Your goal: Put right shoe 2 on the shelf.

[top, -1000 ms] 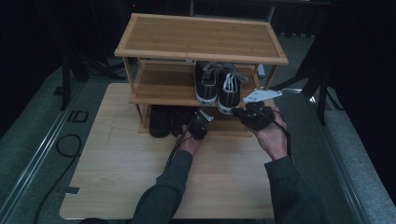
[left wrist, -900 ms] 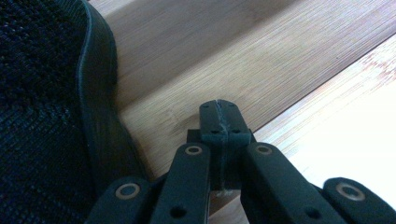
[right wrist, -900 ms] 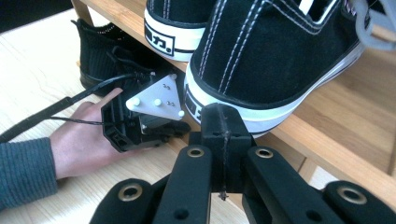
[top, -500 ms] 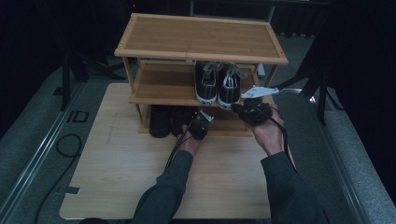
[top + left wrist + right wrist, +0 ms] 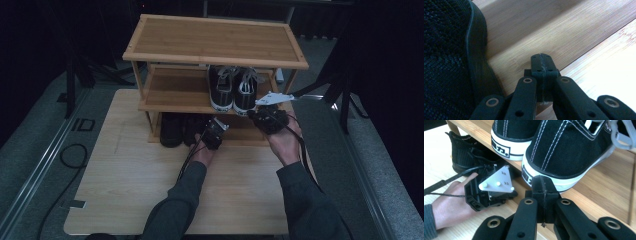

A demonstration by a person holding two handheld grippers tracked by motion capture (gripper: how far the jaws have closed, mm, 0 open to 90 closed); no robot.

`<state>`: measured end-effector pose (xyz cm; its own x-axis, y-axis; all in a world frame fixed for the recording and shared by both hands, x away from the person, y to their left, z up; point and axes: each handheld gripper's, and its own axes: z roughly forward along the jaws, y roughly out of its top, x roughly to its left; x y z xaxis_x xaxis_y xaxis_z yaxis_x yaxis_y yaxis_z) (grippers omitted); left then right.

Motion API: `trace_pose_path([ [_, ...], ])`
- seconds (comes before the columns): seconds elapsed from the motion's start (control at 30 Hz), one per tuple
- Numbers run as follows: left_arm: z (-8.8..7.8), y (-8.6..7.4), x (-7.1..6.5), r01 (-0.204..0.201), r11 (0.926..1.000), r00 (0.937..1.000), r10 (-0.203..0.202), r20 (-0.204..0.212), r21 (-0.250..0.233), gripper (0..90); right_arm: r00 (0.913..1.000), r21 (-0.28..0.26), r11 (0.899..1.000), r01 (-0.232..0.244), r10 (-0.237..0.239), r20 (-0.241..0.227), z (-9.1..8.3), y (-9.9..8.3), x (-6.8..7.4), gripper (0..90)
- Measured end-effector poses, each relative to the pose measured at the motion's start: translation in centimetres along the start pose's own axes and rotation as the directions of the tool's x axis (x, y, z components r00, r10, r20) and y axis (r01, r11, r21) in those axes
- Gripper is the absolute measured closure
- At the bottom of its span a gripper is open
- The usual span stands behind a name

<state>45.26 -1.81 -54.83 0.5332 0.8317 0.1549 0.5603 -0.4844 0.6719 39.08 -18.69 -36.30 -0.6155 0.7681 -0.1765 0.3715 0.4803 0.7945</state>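
While both tongs sit pressed together, empty, nothing gripped: left gripper (image 5: pixel 215 131) low at bottom shelf, black mesh shoe (image 5: pixel 446 57) just left of tips; right gripper (image 5: pixel 543 185) noses sneaker (image 5: pixel 571 152) heel on middle shelf (image 5: pixel 172 97), probably lining up grab.

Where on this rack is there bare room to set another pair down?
The top shelf is bare all over. The middle shelf is free left of the black-and-white sneakers. The bottom shelf is crowded: black mesh shoes sit at its left, with the shut left gripper beside them and the shut right gripper near the sneakers' heels.
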Motion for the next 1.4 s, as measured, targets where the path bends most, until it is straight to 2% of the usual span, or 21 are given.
trace_pose_path([
  [0.13, 0.0, 0.0, 0.0, 0.002, 1.0000, 1.0000, -0.002, 0.006, -0.002, 90.0, 0.9999, -0.006, 1.000, 0.001, -0.001, 0.017, 0.2, 0.1, 0.1, 90.0],
  [0.17, -0.1, 0.0, 0.0, -0.001, 1.0000, 0.9998, 0.001, -0.021, 0.000, 90.0, 0.9999, -0.009, 1.000, -0.002, 0.002, 0.013, 0.2, 0.1, 0.1, 90.0],
  [0.2, 0.0, 0.0, 0.0, 0.000, 1.0000, 1.0000, 0.000, 0.006, -0.001, 90.0, 0.9999, -0.008, 1.000, -0.004, 0.004, 0.011, 0.3, 0.1, 0.0, 90.0],
  [0.73, 0.1, 0.1, -0.1, 0.005, 1.0000, 1.0000, -0.005, -0.001, 0.000, 90.0, 0.9981, -0.001, 1.000, 0.007, -0.007, 0.062, 0.8, 0.2, 0.3, 90.0],
  [0.93, 0.0, 0.0, 0.0, 0.003, 1.0000, 1.0000, -0.003, 0.006, 0.002, 90.0, 0.9996, -0.011, 1.000, -0.005, 0.005, 0.029, 1.1, 0.0, 0.0, 90.0],
  [1.03, 0.0, 0.0, 0.0, 0.005, 1.0000, 1.0000, -0.005, 0.006, 0.001, 90.0, 0.9993, 0.000, 1.000, 0.006, -0.006, 0.038, 1.0, -0.1, 0.1, 90.0],
  [1.07, -0.1, 0.0, 0.1, -0.003, 1.0000, 0.9999, 0.003, -0.016, 0.004, 90.0, 0.9995, -0.004, 1.000, 0.006, -0.006, 0.031, 0.8, -0.2, 0.2, 90.0],
  [1.13, -0.1, 0.0, 0.2, -0.005, 1.0000, 1.0000, 0.005, -0.006, 0.004, 90.0, 0.9998, -0.012, 1.000, -0.005, 0.005, 0.020, 0.2, -0.7, 0.0, 90.0],
  [1.2, -0.1, 0.0, 0.2, -0.009, 0.9999, 0.9999, 0.009, -0.007, 0.005, 90.0, 0.9997, 0.006, 1.000, -0.010, 0.010, 0.022, -0.1, -1.3, -0.3, 90.0],
  [1.23, 0.0, 0.0, 0.1, -0.001, 1.0000, 0.9997, 0.001, 0.026, 0.005, 90.0, 0.9997, 0.014, 1.000, -0.008, 0.008, 0.025, -0.1, -1.7, -0.5, 90.0],
  [1.27, 0.1, 0.0, 0.1, 0.004, 1.0000, 0.9993, -0.004, 0.038, 0.004, 90.0, 0.9997, 0.022, 1.000, -0.011, 0.010, 0.023, -0.1, -2.0, -0.6, 90.0],
  [1.4, 0.1, 0.0, 0.1, -0.002, 1.0000, 0.9992, 0.002, 0.040, 0.001, 90.0, 0.9993, 0.055, 0.998, -0.034, 0.033, 0.014, -0.1, -3.5, -1.1, 90.0],
])
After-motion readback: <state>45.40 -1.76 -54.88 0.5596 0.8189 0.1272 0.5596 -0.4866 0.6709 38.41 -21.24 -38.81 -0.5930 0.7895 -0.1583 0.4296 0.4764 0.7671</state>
